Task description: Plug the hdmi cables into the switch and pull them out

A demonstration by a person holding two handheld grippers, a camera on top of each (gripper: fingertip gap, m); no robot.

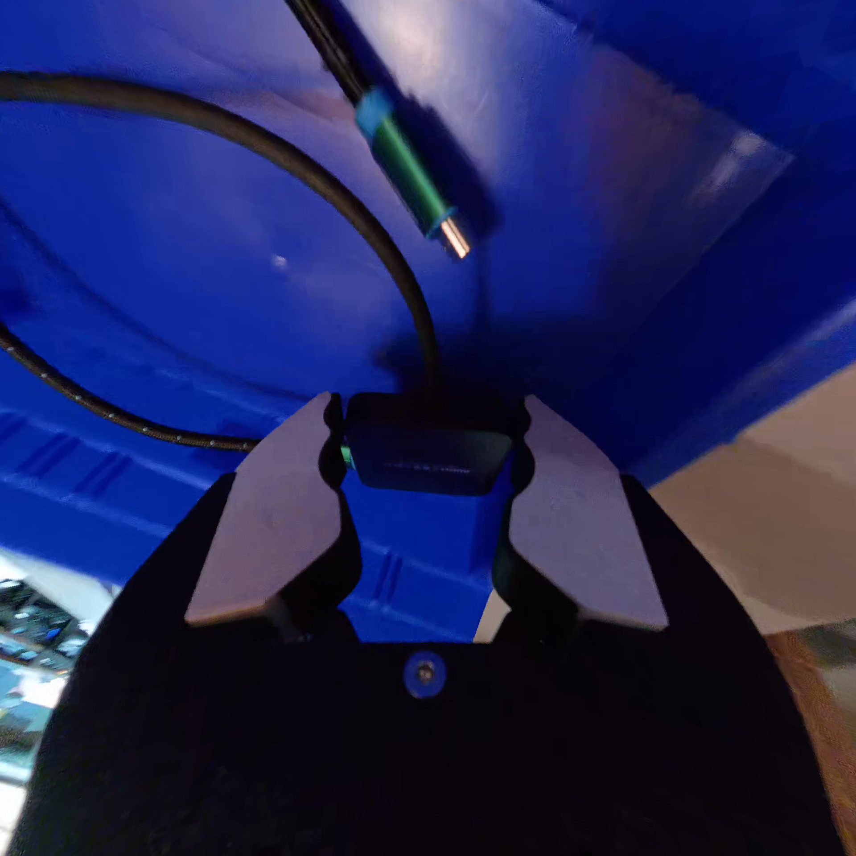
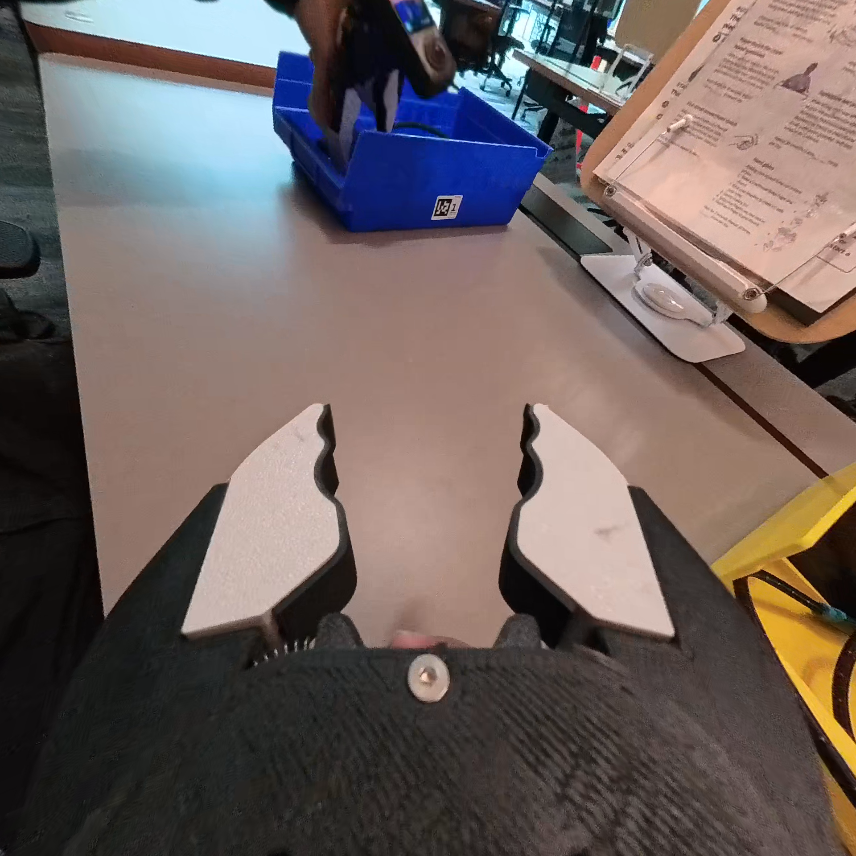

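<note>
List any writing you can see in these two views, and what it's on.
Sticker on the bin: a square code and small print, which I won't quote.
Sheet on the stand: a full printed page, too small to read.
Switch: one faint line of print, blurred.

The left wrist view is looking steeply down into the blue bin (image 1: 194,241) from very close, its floor filling most of the frame. The right wrist view is sitting low over the surface (image 2: 417,333), facing along it toward the same bin (image 2: 431,185), well off. Both are sharing that bin.
</note>
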